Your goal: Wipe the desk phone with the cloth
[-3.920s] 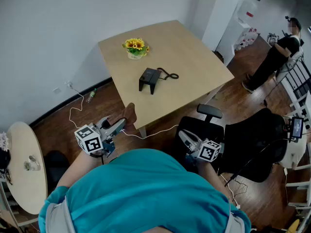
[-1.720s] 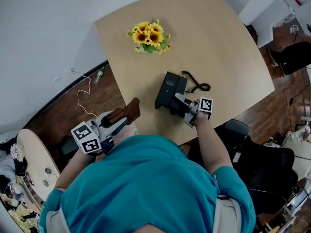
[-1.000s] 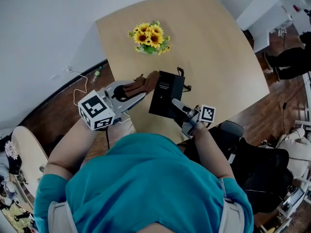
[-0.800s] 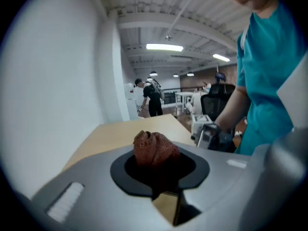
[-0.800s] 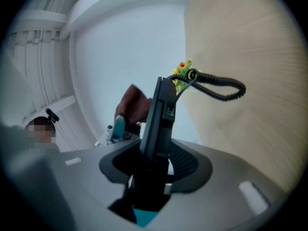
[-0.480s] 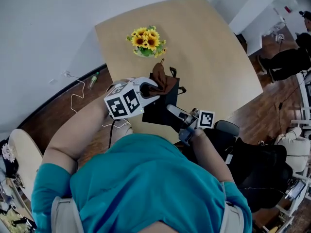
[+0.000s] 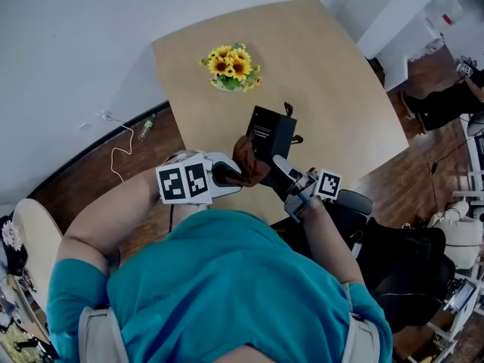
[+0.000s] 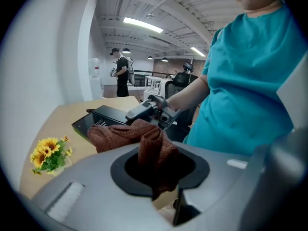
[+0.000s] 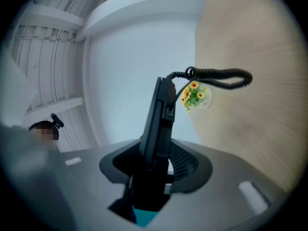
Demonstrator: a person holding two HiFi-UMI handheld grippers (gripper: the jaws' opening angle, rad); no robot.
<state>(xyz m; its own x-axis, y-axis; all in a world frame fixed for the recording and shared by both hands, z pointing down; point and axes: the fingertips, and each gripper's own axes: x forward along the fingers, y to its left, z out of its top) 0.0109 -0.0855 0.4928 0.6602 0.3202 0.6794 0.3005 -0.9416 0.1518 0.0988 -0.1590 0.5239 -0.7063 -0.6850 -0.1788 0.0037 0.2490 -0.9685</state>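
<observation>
The wooden table [image 7: 333, 66] is in front of the person. The desk phone [image 7: 271, 131] is raised over its near edge, tilted, and the right gripper [image 7: 287, 174] clamps it at its five o'clock end. The left gripper [image 7: 236, 174] is clenched on the brown cloth [image 7: 248, 165], at the phone's seven o'clock corner. The sunflowers [image 7: 231, 65] stand on the table at the phone's eleven o'clock.

One phone [image 7: 266, 131], one cloth [image 7: 250, 163] and one bunch of sunflowers [image 7: 230, 64] at twelve o'clock. Two grippers: left gripper [image 7: 235, 175], right gripper [image 7: 286, 171]. Two tables: square table [image 7: 340, 89], and round table [image 7: 34, 248] at eight o'clock. One bottle [image 7: 144, 125].
</observation>
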